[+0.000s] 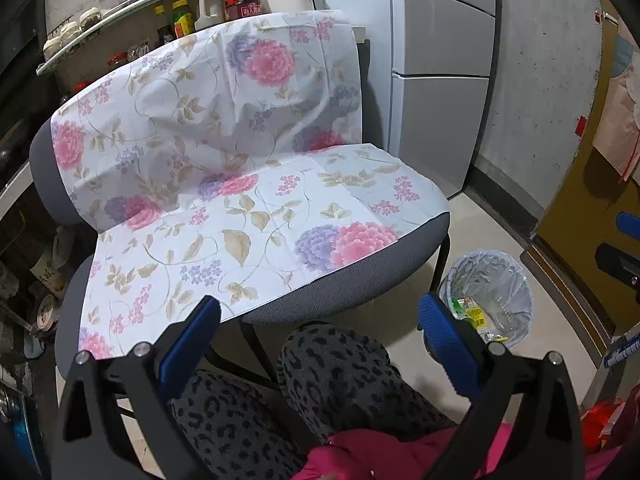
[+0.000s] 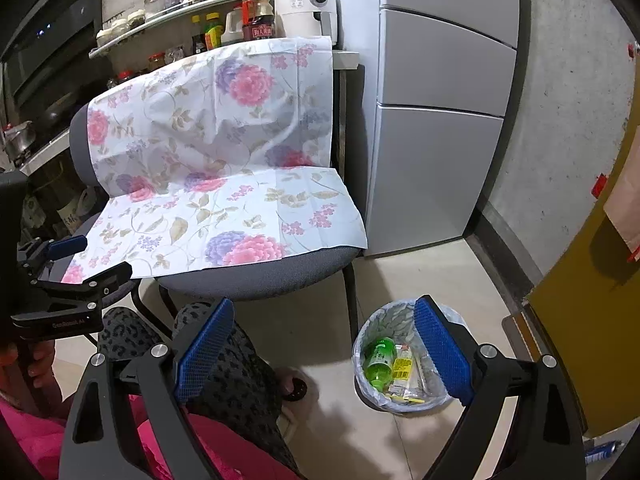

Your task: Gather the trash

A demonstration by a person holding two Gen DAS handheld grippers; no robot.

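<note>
A small bin lined with a clear bag (image 2: 368, 344) (image 1: 516, 280) stands on the floor to the right of the chair. Inside it lie a green plastic bottle (image 2: 378, 362) and yellow wrappers (image 2: 404, 372) (image 1: 474, 314). My right gripper (image 2: 324, 348) hovers open above the floor just left of the bin, nothing between its blue pads. My left gripper (image 1: 320, 328) is open too, held over the chair's front edge and the person's knees, empty. The left gripper (image 2: 68, 264) shows at the left edge of the right wrist view.
A grey chair (image 1: 340, 292) draped with a floral sheet (image 1: 240, 184) fills the middle. A grey fridge (image 2: 440, 120) stands right of it, a shelf of bottles and jars (image 2: 180, 12) behind. The person's patterned legs (image 2: 224, 376) are below. A yellow-brown door (image 2: 592, 320) is at right.
</note>
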